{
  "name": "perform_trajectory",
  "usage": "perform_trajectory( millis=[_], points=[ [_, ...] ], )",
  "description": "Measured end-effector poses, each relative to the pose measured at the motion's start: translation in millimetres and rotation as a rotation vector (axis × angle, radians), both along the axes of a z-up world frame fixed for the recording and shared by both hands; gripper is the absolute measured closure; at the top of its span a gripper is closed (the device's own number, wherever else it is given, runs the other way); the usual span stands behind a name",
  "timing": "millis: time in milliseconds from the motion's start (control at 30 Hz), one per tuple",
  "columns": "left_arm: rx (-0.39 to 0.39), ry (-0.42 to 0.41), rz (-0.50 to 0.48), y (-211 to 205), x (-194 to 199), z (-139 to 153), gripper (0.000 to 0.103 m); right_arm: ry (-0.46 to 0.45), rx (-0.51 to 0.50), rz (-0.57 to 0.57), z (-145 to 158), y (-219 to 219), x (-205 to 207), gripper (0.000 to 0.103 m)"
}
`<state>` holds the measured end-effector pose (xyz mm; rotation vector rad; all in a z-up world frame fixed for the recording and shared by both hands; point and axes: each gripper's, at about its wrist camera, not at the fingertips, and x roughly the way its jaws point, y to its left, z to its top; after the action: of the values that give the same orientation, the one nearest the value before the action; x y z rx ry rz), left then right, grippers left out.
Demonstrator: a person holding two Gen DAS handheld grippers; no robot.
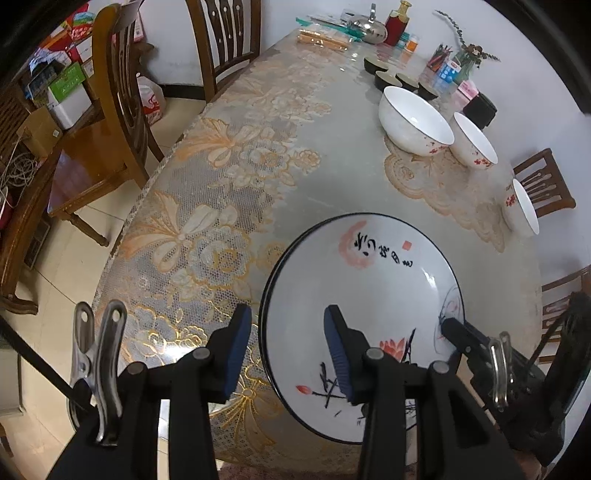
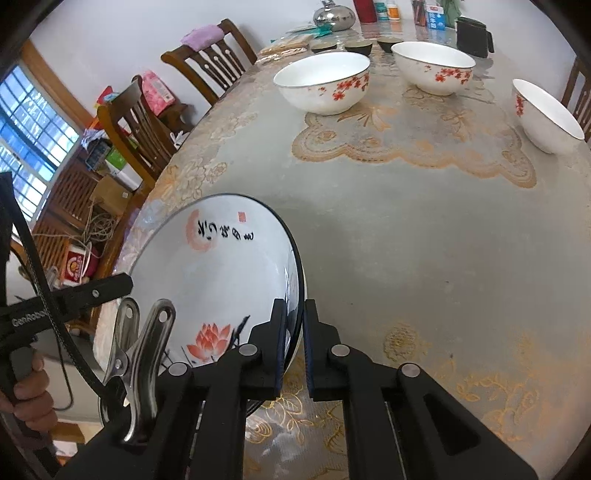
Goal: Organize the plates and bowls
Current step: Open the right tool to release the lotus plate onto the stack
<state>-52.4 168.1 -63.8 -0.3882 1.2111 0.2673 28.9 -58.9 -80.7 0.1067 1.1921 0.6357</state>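
Observation:
A white plate [image 1: 369, 291] with a dark rim, a red lotus and black calligraphy sits at the near edge of the table; a second rim shows under its left edge. It also shows in the right wrist view [image 2: 221, 266]. My right gripper [image 2: 294, 317] is shut on the plate's right rim; it shows in the left wrist view [image 1: 452, 328]. My left gripper [image 1: 286, 339] is open and straddles the plate's left rim, one finger over the plate, one outside. Three white bowls with red blossoms [image 2: 321, 81] [image 2: 432, 66] [image 2: 546, 118] stand further back.
Several small dark bowls [image 1: 388, 77] stand behind the white bowls, with a steel teapot [image 1: 367, 27], a red bottle, a pen cup and a black box at the far end. Wooden chairs [image 1: 118, 122] line the table's left side; the lace tablecloth [image 1: 229, 155] covers it.

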Motion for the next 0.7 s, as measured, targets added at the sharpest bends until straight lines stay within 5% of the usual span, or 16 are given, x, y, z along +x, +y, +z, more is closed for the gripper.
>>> perform_trajectory(
  millis=[167, 267, 700],
  points=[
    [-0.003, -0.001, -0.010, 0.7, 2.4, 0.5, 0.059, 0.039, 0.019, -0.018, -2.6, -3.6, 2.9, 0.090],
    [-0.003, -0.006, -0.020, 0.4, 5.3, 2.2, 0.059, 0.037, 0.023, -0.028, -0.4, -7.8, 2.9, 0.079],
    [-0.023, -0.051, -0.077, -11.9, 28.7, 21.6, 0.057, -0.029, 0.077, -0.063, 38.3, -44.7, 0.6, 0.074]
  ],
)
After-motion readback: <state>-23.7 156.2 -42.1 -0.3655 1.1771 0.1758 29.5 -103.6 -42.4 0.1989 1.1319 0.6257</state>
